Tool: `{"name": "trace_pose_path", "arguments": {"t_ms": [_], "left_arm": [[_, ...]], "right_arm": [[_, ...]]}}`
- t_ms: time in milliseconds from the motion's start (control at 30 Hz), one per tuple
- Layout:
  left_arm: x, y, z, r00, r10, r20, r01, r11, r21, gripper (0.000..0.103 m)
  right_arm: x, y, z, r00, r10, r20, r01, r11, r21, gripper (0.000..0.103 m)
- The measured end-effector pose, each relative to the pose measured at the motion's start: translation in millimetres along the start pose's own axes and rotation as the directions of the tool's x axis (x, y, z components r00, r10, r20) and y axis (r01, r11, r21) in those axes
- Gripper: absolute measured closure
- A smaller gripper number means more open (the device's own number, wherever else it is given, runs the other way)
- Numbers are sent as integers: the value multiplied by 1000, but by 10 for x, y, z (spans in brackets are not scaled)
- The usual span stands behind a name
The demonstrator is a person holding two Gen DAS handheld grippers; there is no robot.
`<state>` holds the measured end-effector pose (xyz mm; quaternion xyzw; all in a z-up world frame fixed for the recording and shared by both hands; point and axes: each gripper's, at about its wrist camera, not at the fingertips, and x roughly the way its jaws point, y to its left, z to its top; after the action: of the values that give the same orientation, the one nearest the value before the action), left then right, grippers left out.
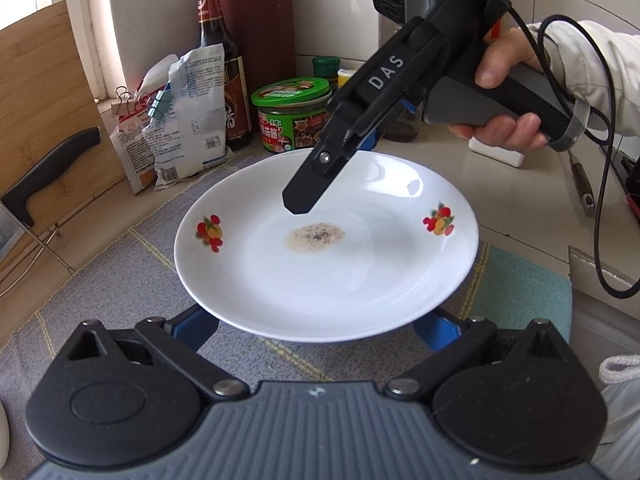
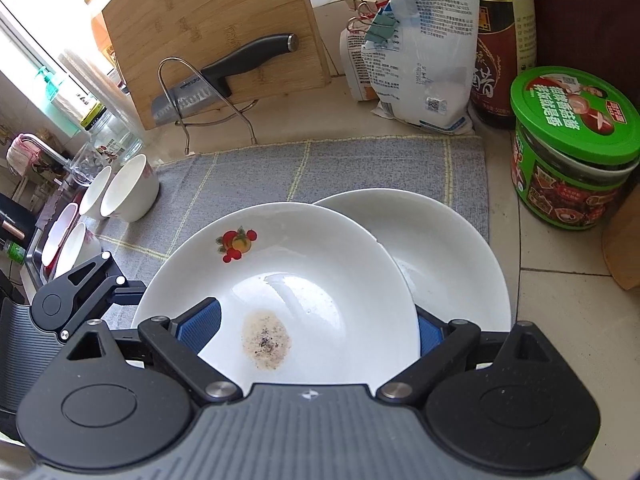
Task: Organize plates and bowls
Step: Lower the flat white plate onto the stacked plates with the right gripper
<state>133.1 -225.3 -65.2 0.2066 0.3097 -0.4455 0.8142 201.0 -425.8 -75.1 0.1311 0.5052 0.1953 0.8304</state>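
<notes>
Fruit plate [image 2: 304, 280]: a white plate with little fruit pictures and a speckled brown spot in the middle. It is held up over the grey cloth mat [image 2: 320, 168], partly over a second plate.
Second plate [image 2: 448, 256]: plain white, seen lying on the mat behind and under the fruit plate.
Left gripper [image 1: 320, 320]: the near rim of the fruit plate lies over its spread blue pads. Whether the rim is pinched cannot be told.
Right gripper [image 2: 318, 330]: one blue pad is over the plate and one is under it, at the other rim. The jaws are partly apart; a firm pinch cannot be told. The letters "DAS" are written on its body in the left view.
Right hand [image 1: 504, 96]: wrapped around the right gripper's handle.
Bowls [image 2: 128, 188]: white, lying tipped on their sides at the mat's far left corner, well apart from the plates.
Green-lid jar [image 2: 572, 148]: stands on the counter just right of the mat, with Chinese writing on it.
Dark bottle [image 2: 500, 48]: stands behind the jar; the label is Chinese.
White bag [image 2: 424, 48]: shut with clips, small print too tiny to be read.
Knife [image 2: 224, 76]: rests in a wire stand against the wooden board [image 2: 208, 20].
</notes>
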Motion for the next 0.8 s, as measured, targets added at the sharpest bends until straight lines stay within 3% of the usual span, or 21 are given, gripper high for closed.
{"name": "trace_pose_path", "arguments": {"t_ms": [800], "left_arm": [[238, 74, 84, 998, -59, -20, 59, 997, 45, 1]], "right_arm": [[-54, -212, -88, 999, -48, -9, 48, 998, 37, 4]]}}
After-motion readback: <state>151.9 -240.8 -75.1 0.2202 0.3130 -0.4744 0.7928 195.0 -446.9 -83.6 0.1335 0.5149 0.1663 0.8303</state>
